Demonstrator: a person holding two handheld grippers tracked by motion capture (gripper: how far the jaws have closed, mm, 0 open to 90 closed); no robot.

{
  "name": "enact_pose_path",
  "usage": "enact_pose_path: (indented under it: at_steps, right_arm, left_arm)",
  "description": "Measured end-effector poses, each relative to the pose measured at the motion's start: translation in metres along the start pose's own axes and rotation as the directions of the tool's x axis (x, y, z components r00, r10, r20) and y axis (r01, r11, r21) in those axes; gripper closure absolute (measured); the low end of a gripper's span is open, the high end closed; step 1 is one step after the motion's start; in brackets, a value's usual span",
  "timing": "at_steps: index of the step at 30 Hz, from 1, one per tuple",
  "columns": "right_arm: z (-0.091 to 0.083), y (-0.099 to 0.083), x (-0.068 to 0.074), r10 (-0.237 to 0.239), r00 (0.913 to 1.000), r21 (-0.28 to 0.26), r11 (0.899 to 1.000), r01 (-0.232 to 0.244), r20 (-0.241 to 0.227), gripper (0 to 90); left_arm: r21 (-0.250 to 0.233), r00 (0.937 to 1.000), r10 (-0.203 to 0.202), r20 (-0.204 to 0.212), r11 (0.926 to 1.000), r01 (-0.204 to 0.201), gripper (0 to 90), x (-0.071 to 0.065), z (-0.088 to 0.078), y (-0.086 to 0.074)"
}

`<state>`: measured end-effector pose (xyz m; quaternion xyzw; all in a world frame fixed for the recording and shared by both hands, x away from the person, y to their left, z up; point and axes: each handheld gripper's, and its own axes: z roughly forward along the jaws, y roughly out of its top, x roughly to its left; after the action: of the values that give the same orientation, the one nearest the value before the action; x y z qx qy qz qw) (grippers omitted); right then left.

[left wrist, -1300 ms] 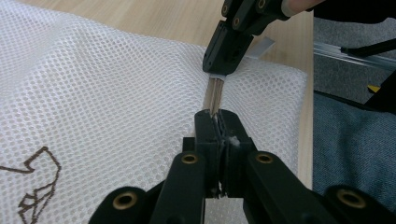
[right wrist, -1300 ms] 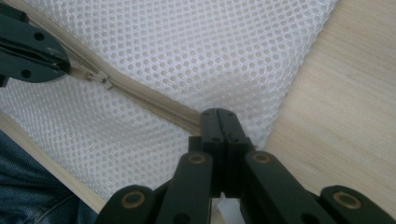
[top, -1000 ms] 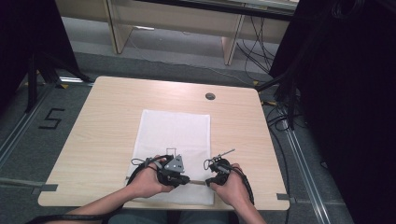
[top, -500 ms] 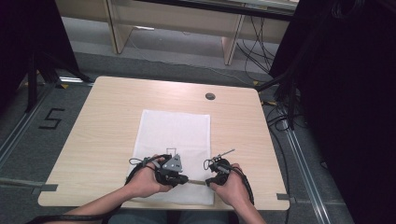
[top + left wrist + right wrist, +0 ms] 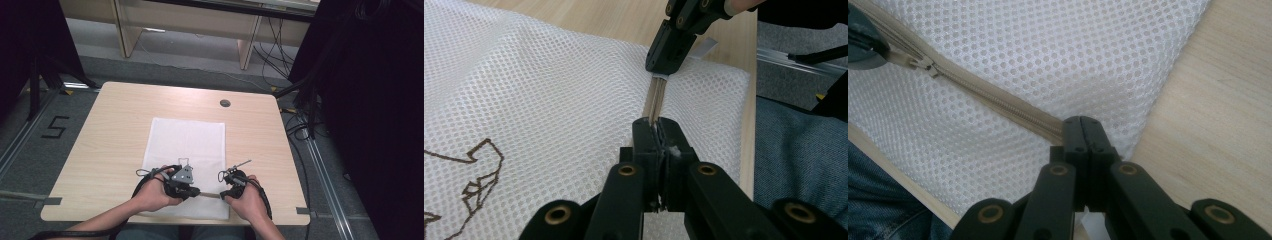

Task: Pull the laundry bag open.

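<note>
Left gripper (image 5: 658, 131) clamped on mesh bag's (image 5: 549, 95) zip (image 5: 655, 97), probably the slider

Wooden table (image 5: 115, 135), pale top, round cable grommet (image 5: 225, 103) near its far edge. Floor marking "5" (image 5: 55, 127) left of table. Grey tape strip (image 5: 32, 199) off table's near-left corner. Desk frame (image 5: 190, 25) beyond far edge; dark cables (image 5: 272, 45) trail beyond far-right corner.
</note>
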<state>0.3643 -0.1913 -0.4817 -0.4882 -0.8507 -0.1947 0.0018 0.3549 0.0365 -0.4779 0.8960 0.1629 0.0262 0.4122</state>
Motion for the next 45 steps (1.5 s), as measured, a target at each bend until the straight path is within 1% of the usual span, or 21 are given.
enact_pose_path:
  at_steps: [2, 3, 4, 6, 15, 18, 19, 22, 23, 24, 30, 38, 39, 40, 41, 42, 45]
  right_arm:
    - [-0.0001, 0.0, 0.0, -0.002, 1.0, 0.001, 1.0, 0.002, -0.001, 90.0]
    - [-0.0001, -0.0001, 0.0, -0.004, 1.0, 0.001, 1.0, 0.004, -0.002, 90.0]
    - [-0.0001, -0.0001, 0.0, -0.004, 1.0, 0.001, 1.0, 0.004, -0.002, 90.0]
    - [-0.0002, 0.0001, 0.0, -0.004, 1.0, 0.003, 1.0, 0.004, -0.003, 90.0]
    - [-0.0002, 0.0, 0.0, -0.004, 1.0, 0.001, 1.0, 0.004, -0.002, 90.0]
    - [0.0001, 0.0, -0.0002, -0.003, 1.0, -0.001, 1.0, 0.003, -0.002, 90.0]
    - [0.0001, 0.0, 0.0, -0.001, 1.0, 0.0, 1.0, 0.001, -0.001, 90.0]
    - [0.0001, 0.0, -0.0002, -0.003, 1.0, -0.001, 1.0, 0.003, -0.001, 90.0]
    - [0.0001, 0.0, 0.0, -0.001, 1.0, -0.001, 1.0, 0.001, -0.001, 90.0]
    - [0.0001, -0.0001, -0.0002, -0.003, 1.0, -0.002, 1.0, 0.003, -0.002, 90.0]
    - [-0.0002, 0.0, 0.0, -0.002, 1.0, 0.002, 1.0, 0.002, -0.002, 90.0]
    - [-0.0001, 0.0, 0.0003, 0.002, 1.0, 0.0, 1.0, -0.002, 0.001, 90.0]
    - [0.0001, 0.0, -0.0002, -0.002, 1.0, -0.001, 1.0, 0.002, -0.003, 90.0]
    - [0.0002, -0.0001, -0.0002, -0.003, 1.0, -0.001, 1.0, 0.003, -0.001, 90.0]
    - [0.0002, -0.0001, -0.0002, -0.003, 1.0, -0.001, 1.0, 0.003, -0.001, 90.0]
    - [0.0006, 0.0002, 0.0002, 0.004, 1.0, 0.005, 1.0, -0.004, 0.004, 90.0]
    - [0.0006, 0.0002, 0.0002, 0.004, 1.0, 0.006, 1.0, -0.004, 0.004, 90.0]
  left_arm:
    - [-0.003, 1.0, -0.004, 0.001, 1.0, 0.004, 87.4, 0.0004, -0.0007, -0.0003]
    - [0.001, 1.0, 0.007, -0.001, 1.0, -0.007, 87.4, 0.0012, -0.0019, -0.0007]
    - [0.001, 1.0, 0.007, -0.001, 1.0, -0.007, 87.4, 0.0012, -0.0019, -0.0007]
    - [-0.001, 1.0, -0.004, -0.002, 1.0, 0.004, 87.5, 0.0009, -0.0028, -0.0016]
    - [-0.002, 1.0, 0.002, -0.001, 1.0, -0.002, 87.4, 0.0015, -0.0045, -0.0013]
    - [-0.003, 1.0, -0.001, -0.002, 1.0, 0.001, 87.4, 0.0012, -0.0048, -0.0012]
    - [-0.003, 0.9998, 0.02, 0.0, 0.9998, -0.02, 87.4, 0.002, -0.0049, -0.0009]
    - [-0.004, 0.9998, 0.018, 0.001, 0.9998, -0.018, 87.4, 0.0016, -0.0049, -0.0016]
    - [-0.006, 1.0, -0.002, 0.002, 1.0, 0.002, 87.4, 0.0009, -0.0049, -0.0025]
    - [-0.001, 1.0, -0.001, -0.004, 1.0, 0.001, 87.5, 0.001, -0.0062, -0.0025]
    - [-0.004, 1.0, -0.003, -0.004, 1.0, 0.003, 87.4, 0.0018, -0.0083, -0.0039]
    - [-0.001, 1.0, 0.006, -0.004, 1.0, -0.006, 87.4, 0.0016, -0.0087, -0.0038]
    - [-0.005, 0.9998, 0.019, -0.001, 0.9998, -0.019, 87.4, 0.0022, -0.0087, -0.0035]
    - [-0.004, 1.0, 0.005, -0.001, 1.0, -0.005, 87.4, 0.0014, -0.0086, -0.0038]
    - [-0.005, 0.9999, 0.016, -0.001, 0.9999, -0.016, 87.4, 0.0019, -0.0087, -0.0035]
    - [-0.004, 1.0, 0.006, -0.001, 1.0, -0.006, 87.4, 0.0013, -0.0087, -0.0038]
    - [-0.005, 1.0, 0.002, -0.002, 1.0, -0.002, 87.4, 0.001, -0.0086, -0.0039]
